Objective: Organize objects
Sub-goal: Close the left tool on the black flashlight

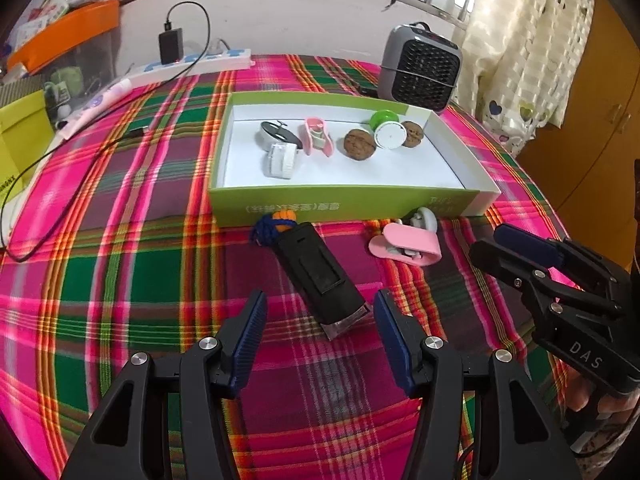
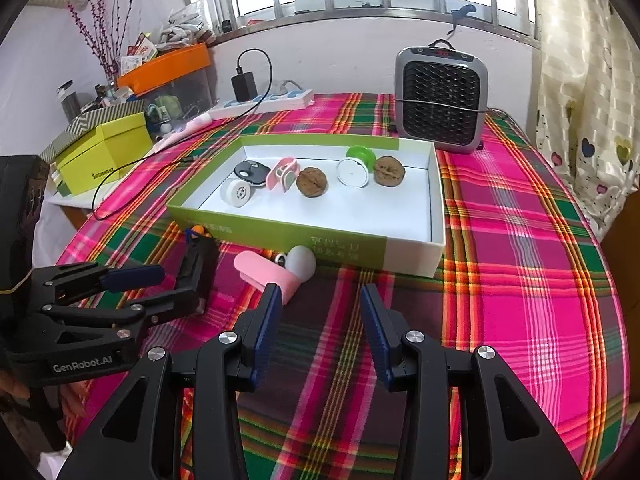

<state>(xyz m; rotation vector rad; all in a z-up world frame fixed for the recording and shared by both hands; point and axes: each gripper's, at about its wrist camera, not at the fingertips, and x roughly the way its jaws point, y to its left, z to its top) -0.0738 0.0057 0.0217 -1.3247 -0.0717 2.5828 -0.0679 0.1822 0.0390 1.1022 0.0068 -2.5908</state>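
A green-and-white shallow box (image 1: 344,200) (image 2: 280,232) sits on the plaid cloth and holds two walnuts (image 1: 359,143), a green-and-white round case (image 1: 387,130), a pink clip (image 1: 318,136) and white and black round items. In front of the box lie a black rectangular device (image 1: 316,276) with a blue-and-orange cord, and a pink-and-grey clip (image 1: 404,242) (image 2: 272,274). My left gripper (image 1: 320,312) is open, its fingers either side of the black device's near end. My right gripper (image 2: 318,312) is open and empty, just right of the pink clip.
A grey fan heater (image 1: 420,68) (image 2: 442,96) stands behind the box. A power strip with a black charger (image 1: 172,46) and a trailing cable lies at the back left. Yellow-green boxes (image 2: 104,152) and an orange tray stand off the table's left edge. A curtain hangs right.
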